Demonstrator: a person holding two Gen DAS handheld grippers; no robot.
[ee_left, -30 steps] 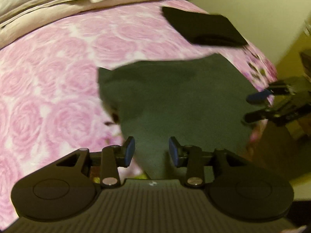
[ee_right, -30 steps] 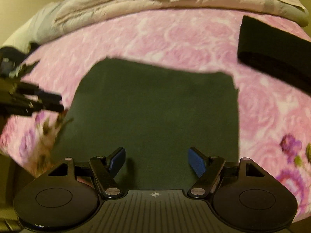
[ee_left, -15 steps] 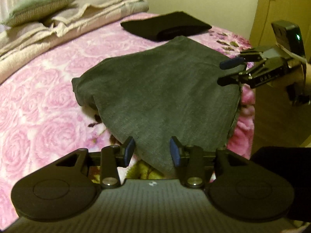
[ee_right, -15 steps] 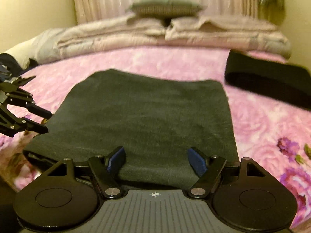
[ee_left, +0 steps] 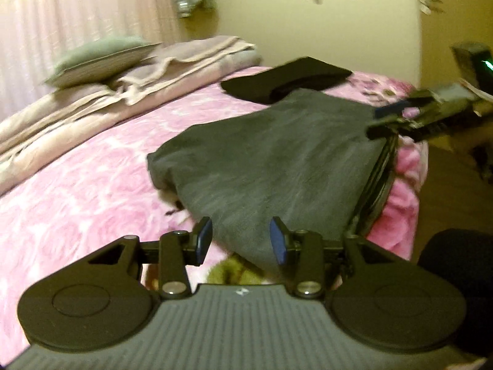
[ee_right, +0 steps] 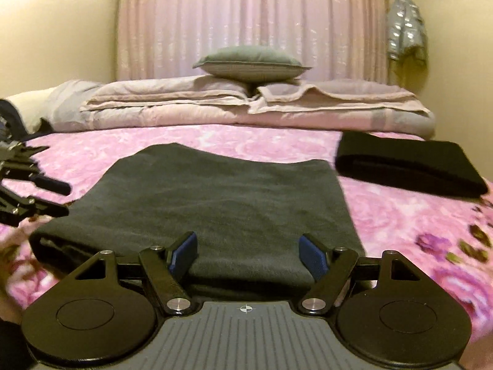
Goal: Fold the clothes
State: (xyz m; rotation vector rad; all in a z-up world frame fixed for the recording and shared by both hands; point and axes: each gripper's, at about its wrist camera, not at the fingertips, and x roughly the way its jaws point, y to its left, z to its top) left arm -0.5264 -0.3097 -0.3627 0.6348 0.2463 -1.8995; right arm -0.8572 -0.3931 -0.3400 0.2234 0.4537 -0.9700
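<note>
One dark grey folded garment lies on the single pink floral bedspread, and one black folded garment lies apart from it, giving two garments in total. One green-grey cushion sits on top of two folded beige blankets, which lie side by side at the head of the bed. Two grippers are present, one left gripper and one right gripper, each with two blue-padded fingers; one curtain and one silvery hanging item are also counted.
</note>
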